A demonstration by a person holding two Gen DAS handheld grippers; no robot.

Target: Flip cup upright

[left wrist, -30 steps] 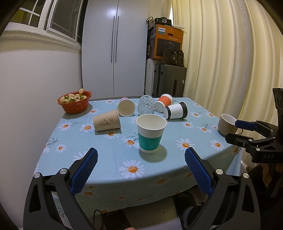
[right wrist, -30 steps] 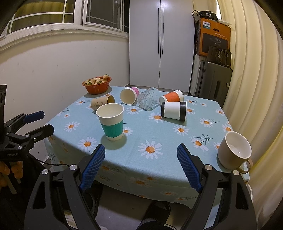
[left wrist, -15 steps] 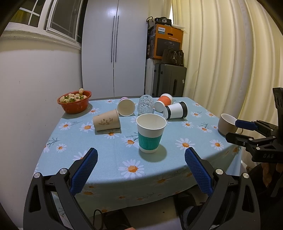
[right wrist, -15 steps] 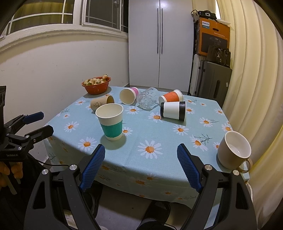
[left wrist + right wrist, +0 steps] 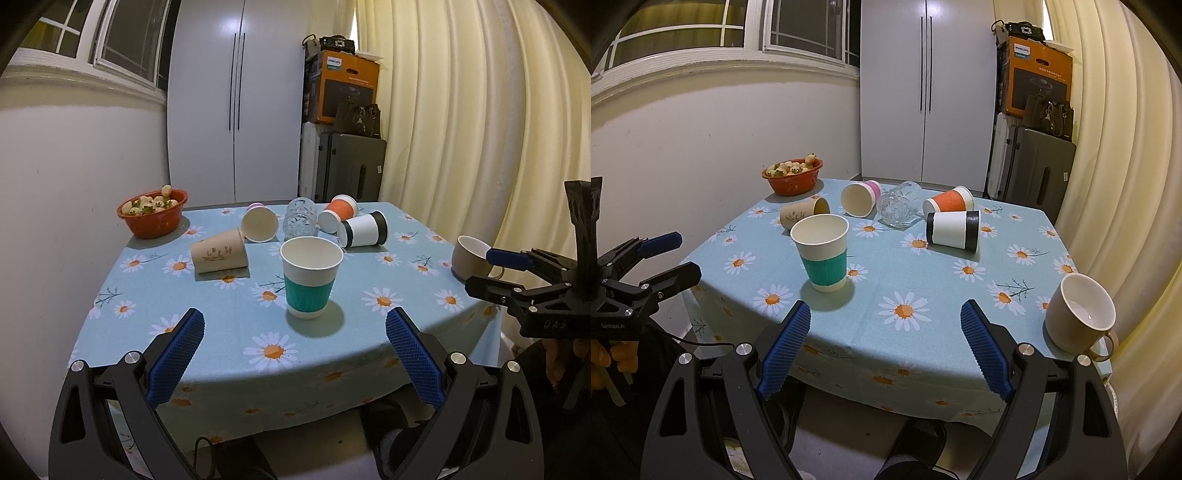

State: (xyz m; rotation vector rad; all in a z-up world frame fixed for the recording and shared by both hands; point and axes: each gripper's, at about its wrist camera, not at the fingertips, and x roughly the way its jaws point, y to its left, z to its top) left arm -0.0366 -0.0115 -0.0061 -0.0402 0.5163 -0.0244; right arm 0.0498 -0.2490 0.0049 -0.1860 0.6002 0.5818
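A white paper cup with a teal sleeve (image 5: 310,280) stands upright near the table's front; it also shows in the right wrist view (image 5: 822,253). A beige mug (image 5: 1078,317) stands upright at the right edge. Behind them, lying on their sides, are a brown cup (image 5: 218,254), a pink cup (image 5: 259,222), a glass (image 5: 300,220), an orange cup (image 5: 338,213) and a white-and-black cup (image 5: 364,229). My left gripper (image 5: 293,352) is open and empty, held before the table edge. My right gripper (image 5: 884,343) is open and empty too.
A red bowl of fruit (image 5: 153,212) sits at the back left corner of the daisy-print tablecloth (image 5: 236,310). A wall runs along the left, curtains along the right. A white wardrobe, suitcases and boxes stand behind the table.
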